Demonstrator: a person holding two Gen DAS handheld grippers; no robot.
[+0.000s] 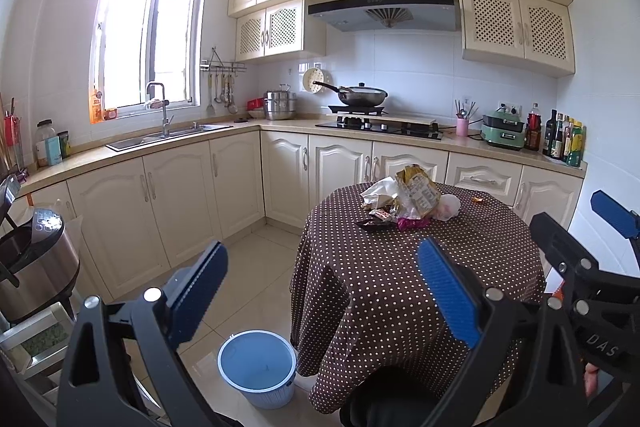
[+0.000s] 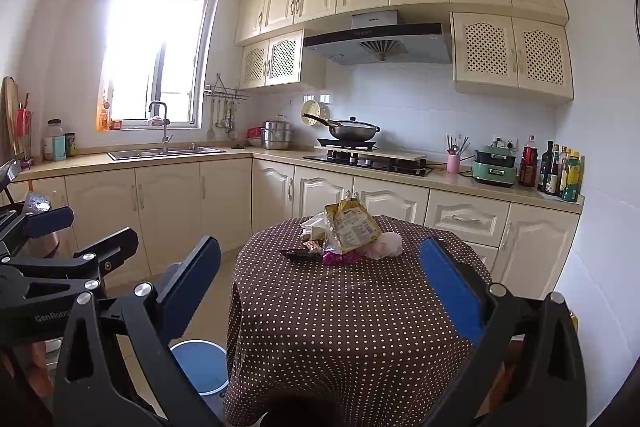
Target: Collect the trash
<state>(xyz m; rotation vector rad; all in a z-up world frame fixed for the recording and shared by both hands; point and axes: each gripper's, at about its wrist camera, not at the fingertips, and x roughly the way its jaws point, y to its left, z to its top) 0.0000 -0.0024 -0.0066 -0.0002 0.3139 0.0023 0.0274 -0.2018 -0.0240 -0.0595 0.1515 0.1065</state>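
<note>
An L-shaped run of cream cabinets (image 1: pixel 180 195) fills the far walls of the kitchen, with a sink (image 1: pixel 168 139) under the window on the left side and a hob (image 1: pixel 380 129) carrying a lidded wok (image 1: pixel 362 95) under the extractor hood (image 1: pixel 384 13). In front of it stands a round counter (image 1: pixel 420 287) draped in a brown cloth with white dots. On the tiled floor just beside the counter's left edge sits a pale blue bin (image 1: pixel 258 369), upright and open at the top; the right wrist view shows it partly hidden behind a finger and the hanging cloth (image 2: pixel 200 363). The trash (image 1: pixel 408 201) lies heaped near the far middle of the counter: a crumpled yellow snack bag (image 2: pixel 352 229) standing tallest, a white wrapper (image 1: pixel 378 193) to its left, a pale pink-white plastic bag (image 2: pixel 386 246) on its right, and a dark flat wrapper (image 2: pixel 300 254) and a magenta scrap (image 2: pixel 340 259) at the front. A small orange piece (image 1: pixel 477 200) rests apart, toward the counter's far right. The left gripper (image 1: pixel 320 299) hangs short of the counter with its 2 blue-padded fingers spread wide and nothing between them. The right gripper (image 2: pixel 320 295) is likewise wide open and holds nothing, well back from the heap.
</note>
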